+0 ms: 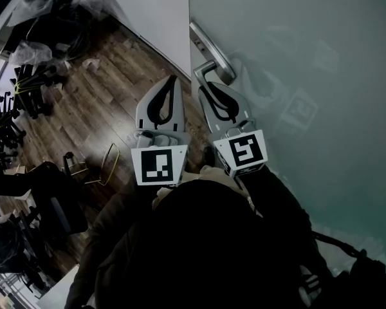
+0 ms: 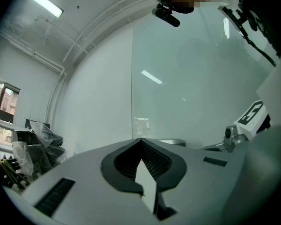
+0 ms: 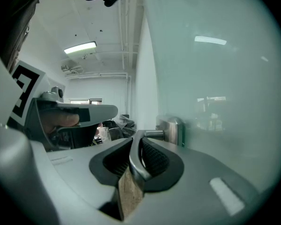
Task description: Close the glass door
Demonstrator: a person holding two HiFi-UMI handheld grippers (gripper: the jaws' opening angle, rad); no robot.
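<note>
The frosted glass door point(image 1: 309, 76) fills the right side of the head view, and its edge meets a white wall point(image 1: 157, 18). A metal lever handle point(image 1: 209, 69) sits near that edge. My right gripper point(image 1: 206, 87) is shut on the handle. In the right gripper view the lever point(image 3: 136, 156) runs between the ribbed pads, out from its mount point(image 3: 172, 130) on the glass door point(image 3: 225, 93). My left gripper point(image 1: 173, 80) hangs just left of it, shut and holding nothing. In the left gripper view, the left gripper point(image 2: 141, 143) points at the glass door point(image 2: 192, 78).
Dark wood floor point(image 1: 103, 102) lies below to the left. Black chair bases and plastic-wrapped chair parts point(image 1: 32, 82) are piled at the far left. A black office chair point(image 1: 51, 198) and a yellow wire frame point(image 1: 106, 166) stand near my body.
</note>
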